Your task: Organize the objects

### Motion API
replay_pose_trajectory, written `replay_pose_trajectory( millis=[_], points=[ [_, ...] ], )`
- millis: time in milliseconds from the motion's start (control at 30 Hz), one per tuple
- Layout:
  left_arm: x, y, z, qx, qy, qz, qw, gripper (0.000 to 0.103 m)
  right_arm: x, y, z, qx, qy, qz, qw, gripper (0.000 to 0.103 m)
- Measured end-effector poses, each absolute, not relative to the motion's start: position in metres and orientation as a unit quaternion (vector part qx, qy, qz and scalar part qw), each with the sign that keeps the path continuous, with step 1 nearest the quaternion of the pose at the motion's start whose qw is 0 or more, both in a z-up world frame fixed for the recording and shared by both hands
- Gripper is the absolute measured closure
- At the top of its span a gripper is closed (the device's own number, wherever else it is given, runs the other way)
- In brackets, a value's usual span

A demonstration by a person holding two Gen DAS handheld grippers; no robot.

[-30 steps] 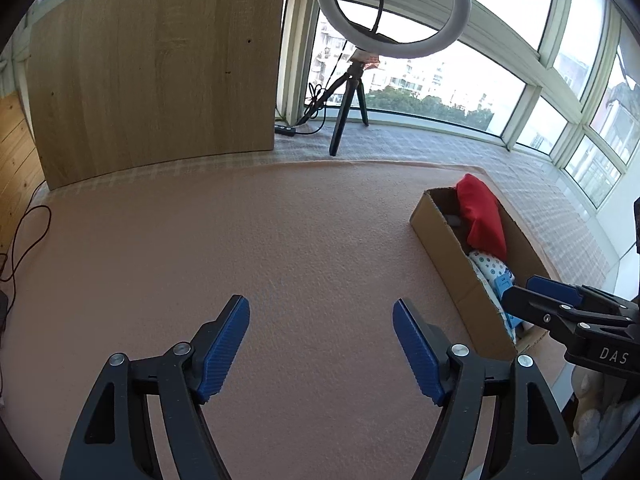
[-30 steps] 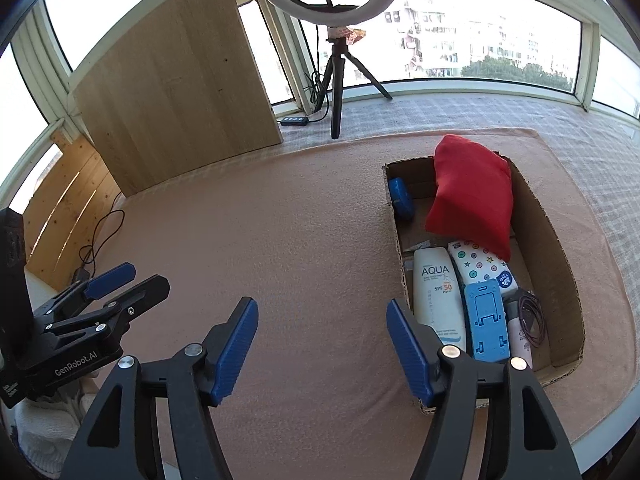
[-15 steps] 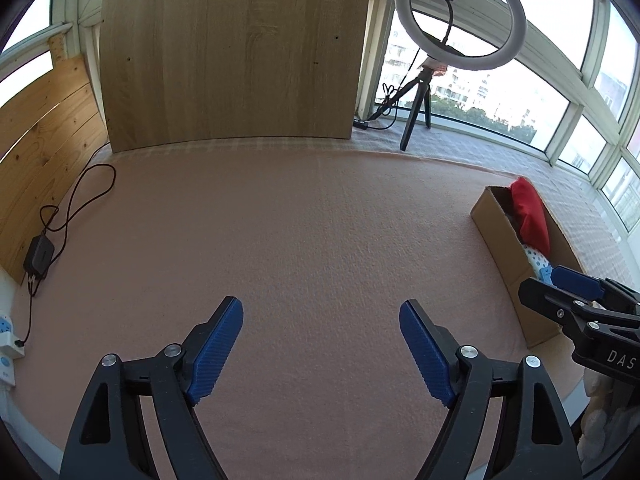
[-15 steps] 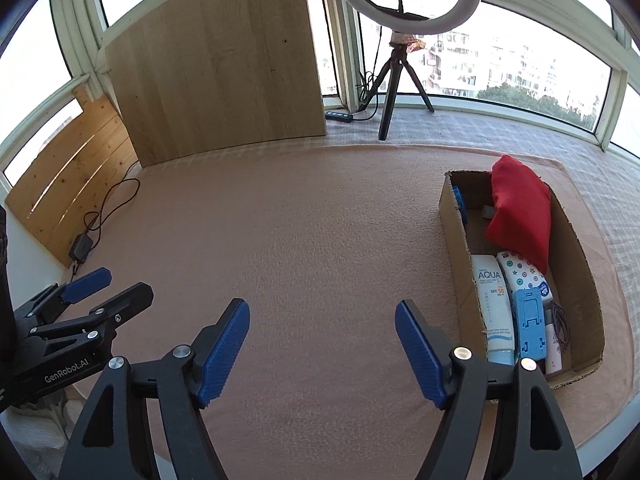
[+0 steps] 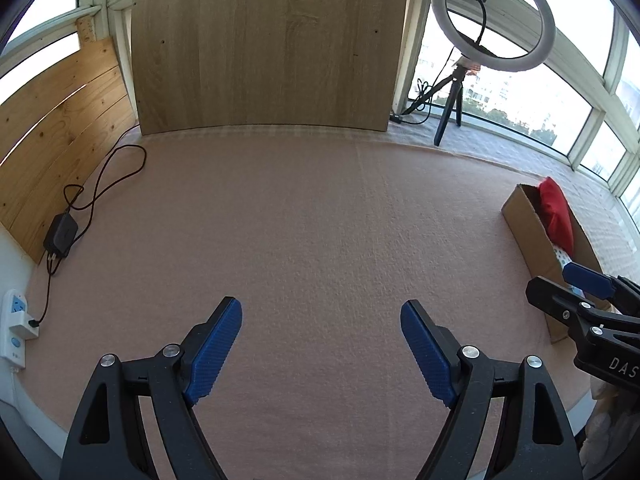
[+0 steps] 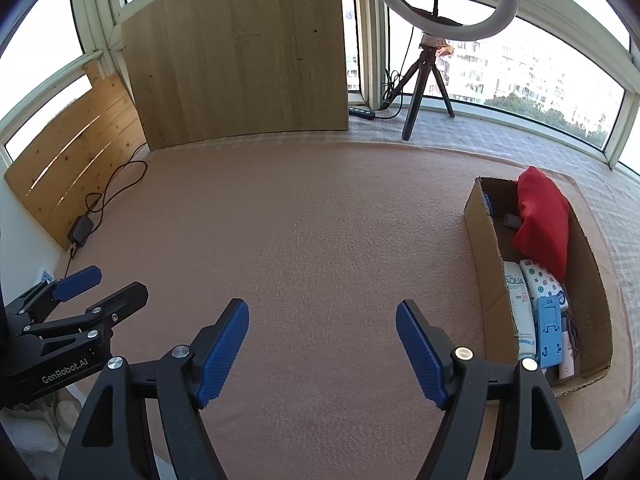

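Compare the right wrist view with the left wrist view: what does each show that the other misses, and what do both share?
Only the right wrist view looks into the cardboard box, showing the AQUA sunscreen tube, a blue phone stand and a black power strip by the window.

Only the left wrist view shows the white wall socket.

Both show the red pouch, ring light, wooden board, black adapter, and the open left gripper and right gripper.

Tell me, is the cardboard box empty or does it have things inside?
Not empty. The cardboard box holds a red pouch, a sunscreen tube and a blue stand.
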State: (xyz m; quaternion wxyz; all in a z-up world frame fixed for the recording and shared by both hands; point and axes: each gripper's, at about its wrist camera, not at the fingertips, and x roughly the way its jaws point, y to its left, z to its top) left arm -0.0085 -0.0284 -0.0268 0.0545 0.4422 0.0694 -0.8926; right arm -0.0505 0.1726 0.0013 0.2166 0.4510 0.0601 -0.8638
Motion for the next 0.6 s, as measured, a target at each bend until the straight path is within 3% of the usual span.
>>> replay_pose_trajectory(
  millis=[600],
  points=[
    [-0.0119,-0.0267,-0.0279,0.446,0.068,-0.891,0.056,0.016,-0.0510,0.1741,-0.0037,0.458,0.056,-0.863,0.204,0.030]
  ],
)
